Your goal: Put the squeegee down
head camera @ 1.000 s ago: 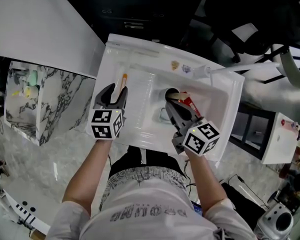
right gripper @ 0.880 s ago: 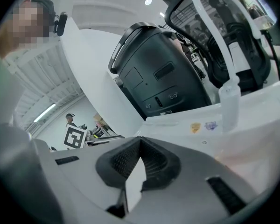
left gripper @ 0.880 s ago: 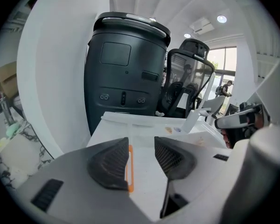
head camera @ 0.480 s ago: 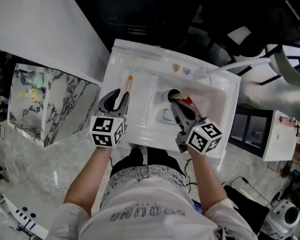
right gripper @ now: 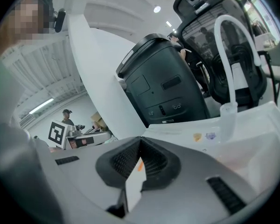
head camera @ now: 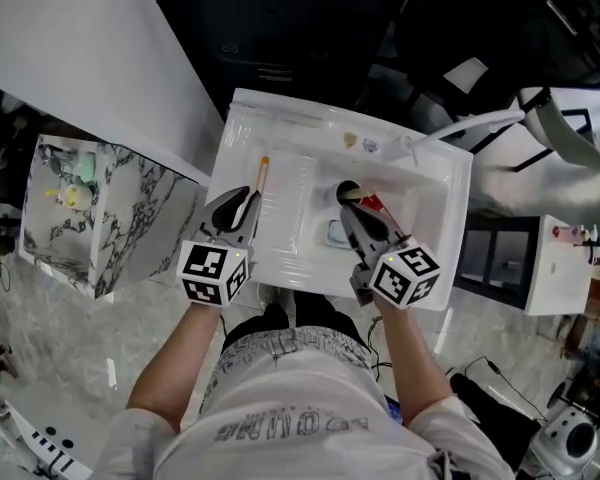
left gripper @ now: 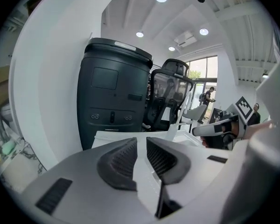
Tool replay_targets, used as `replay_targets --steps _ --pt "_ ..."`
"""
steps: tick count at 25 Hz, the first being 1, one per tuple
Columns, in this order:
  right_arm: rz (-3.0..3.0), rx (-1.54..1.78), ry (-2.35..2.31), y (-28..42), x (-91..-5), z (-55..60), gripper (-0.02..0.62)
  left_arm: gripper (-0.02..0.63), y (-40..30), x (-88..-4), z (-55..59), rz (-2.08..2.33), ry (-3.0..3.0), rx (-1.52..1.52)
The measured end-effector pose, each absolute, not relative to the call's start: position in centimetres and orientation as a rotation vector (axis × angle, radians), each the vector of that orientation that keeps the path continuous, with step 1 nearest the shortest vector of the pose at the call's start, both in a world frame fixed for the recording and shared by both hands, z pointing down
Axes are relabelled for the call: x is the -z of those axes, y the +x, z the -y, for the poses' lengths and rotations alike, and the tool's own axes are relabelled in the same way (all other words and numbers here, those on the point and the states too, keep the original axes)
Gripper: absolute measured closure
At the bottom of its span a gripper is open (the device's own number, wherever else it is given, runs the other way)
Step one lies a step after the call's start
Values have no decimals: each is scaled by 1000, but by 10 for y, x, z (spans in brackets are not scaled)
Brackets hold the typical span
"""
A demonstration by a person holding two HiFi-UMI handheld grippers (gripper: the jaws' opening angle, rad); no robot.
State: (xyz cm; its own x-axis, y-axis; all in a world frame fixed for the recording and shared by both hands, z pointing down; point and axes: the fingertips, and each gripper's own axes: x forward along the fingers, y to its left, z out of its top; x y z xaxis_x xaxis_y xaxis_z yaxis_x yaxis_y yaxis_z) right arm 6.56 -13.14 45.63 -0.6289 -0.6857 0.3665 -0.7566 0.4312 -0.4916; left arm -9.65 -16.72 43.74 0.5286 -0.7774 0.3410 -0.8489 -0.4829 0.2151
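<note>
The squeegee, a thin stick with an orange end, lies on the ribbed drainboard of the white sink, left of the basin. My left gripper hovers just short of its near end and does not touch it. Its jaws have just been closing, with a narrow gap and nothing between the pads. My right gripper is over the basin, shut on a thin red and white piece. That piece shows as a white strip with an orange tip between the pads.
A drain hole and a pale object are in the basin. A white faucet stands at the far rim. A black cabinet is behind the sink, and a marble-patterned box is to the left.
The left gripper let go of the squeegee, drew back toward me and rose, and its jaws narrowed. The squeegee stays on the drainboard. The right gripper barely shifted.
</note>
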Motion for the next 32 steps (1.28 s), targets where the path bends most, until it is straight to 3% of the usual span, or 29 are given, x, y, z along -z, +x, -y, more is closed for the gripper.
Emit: replay_targets --steps 32 --pt "2607 -814 1292 41 -416 114 588 577 -105 -394 133 1142 2553 -196"
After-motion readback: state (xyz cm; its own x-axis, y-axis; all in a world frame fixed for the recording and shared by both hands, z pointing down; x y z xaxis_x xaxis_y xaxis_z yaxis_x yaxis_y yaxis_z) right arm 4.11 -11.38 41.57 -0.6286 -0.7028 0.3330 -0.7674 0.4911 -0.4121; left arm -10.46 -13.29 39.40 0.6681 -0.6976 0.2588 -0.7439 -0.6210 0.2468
